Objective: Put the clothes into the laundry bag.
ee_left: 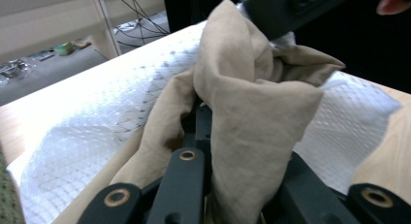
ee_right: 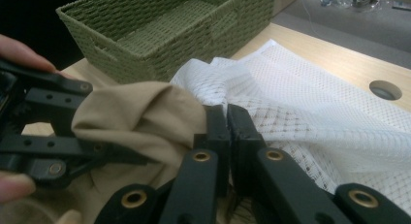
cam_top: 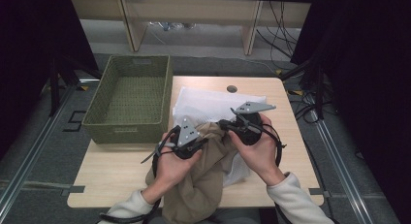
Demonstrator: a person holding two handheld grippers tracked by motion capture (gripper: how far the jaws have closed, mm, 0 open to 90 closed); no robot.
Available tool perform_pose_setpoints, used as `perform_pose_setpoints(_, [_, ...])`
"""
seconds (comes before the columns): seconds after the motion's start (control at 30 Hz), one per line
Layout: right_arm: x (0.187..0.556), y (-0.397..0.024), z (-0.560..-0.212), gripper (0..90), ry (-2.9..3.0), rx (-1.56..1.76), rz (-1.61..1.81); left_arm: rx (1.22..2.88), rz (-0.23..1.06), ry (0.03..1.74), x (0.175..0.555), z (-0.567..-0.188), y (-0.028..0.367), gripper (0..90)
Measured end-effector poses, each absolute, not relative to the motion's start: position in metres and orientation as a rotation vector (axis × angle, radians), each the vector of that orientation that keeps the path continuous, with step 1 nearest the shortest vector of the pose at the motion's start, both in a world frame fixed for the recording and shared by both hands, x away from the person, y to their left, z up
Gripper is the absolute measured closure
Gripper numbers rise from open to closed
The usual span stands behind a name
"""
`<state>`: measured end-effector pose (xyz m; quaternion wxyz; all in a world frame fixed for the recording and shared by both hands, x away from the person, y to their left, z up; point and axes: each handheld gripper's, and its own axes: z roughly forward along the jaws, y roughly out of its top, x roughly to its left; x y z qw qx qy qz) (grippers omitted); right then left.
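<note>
- Cloth of two kinds is seen on the table: one tan garment and one white mesh bag.
- One wooden table is shown, with one round hole near its far edge.
- One green woven basket is stood on the table's far left corner, just beside the white mesh bag; nothing is seen inside it.
- The white mesh bag is spread flat over the middle of the table, and the tan garment is laid partly on top of it, with its lower end hung over the near edge.
- Two grippers are held, one in each hand, and both are brought to the bunched top of the tan garment.
- The left gripper is held in the left hand; in the left gripper view its jaws are wrapped by a fold of the tan garment, which is pinched between them.
- The right gripper is held in the right hand; in the right gripper view its jaws are drawn nearly together at the edge of the tan garment, and whether cloth is caught between them cannot be told.
- In the right gripper view the left gripper is seen closed on the same tan bunch, with the basket behind it and the white mesh bag to the right.
- Two light sleeves are seen at the near edge in the high view.
</note>
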<state>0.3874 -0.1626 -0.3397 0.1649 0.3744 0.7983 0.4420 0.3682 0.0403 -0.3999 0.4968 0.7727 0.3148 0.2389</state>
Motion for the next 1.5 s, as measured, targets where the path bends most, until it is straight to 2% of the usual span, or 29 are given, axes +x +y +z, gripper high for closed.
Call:
perform_pose_setpoints(0.17, [0.388,-0.163,-0.341,89.8,2.284,1.09,1.253,2.014,0.58,0.778,0.386,-0.431,0.027,81.4])
perform_pose_setpoints(0.27, [0.391,-0.162,-0.345,89.8,2.301,1.06,1.238,2.046,0.585,0.804,0.394,-0.447,0.021,81.1])
perform_pose_setpoints(0.63, [0.392,-0.16,-0.349,89.7,2.325,1.088,1.228,2.014,0.566,0.782,0.394,-0.443,0.01,77.1])
perform_pose_setpoints(0.8, [0.395,-0.161,-0.353,89.7,2.332,1.092,1.216,2.012,0.531,0.789,0.396,-0.448,0.018,67.0])
perform_pose_setpoints(1.0, [0.396,-0.162,-0.353,89.7,2.33,1.12,1.208,2.023,0.494,0.676,0.381,-0.438,0.03,40.4])
perform_pose_setpoints(1.13, [0.395,-0.162,-0.352,89.7,2.327,1.127,1.207,2.0,0.488,0.653,0.365,-0.426,0.041,28.0])
perform_pose_setpoints(1.3, [0.396,-0.163,-0.353,89.7,2.321,1.08,1.205,1.98,0.474,0.649,0.351,-0.417,0.061,19.4])
perform_pose_setpoints(1.5, [0.395,-0.162,-0.353,89.7,2.319,1.11,1.199,2.067,0.492,0.662,0.354,-0.429,0.075,14.1])
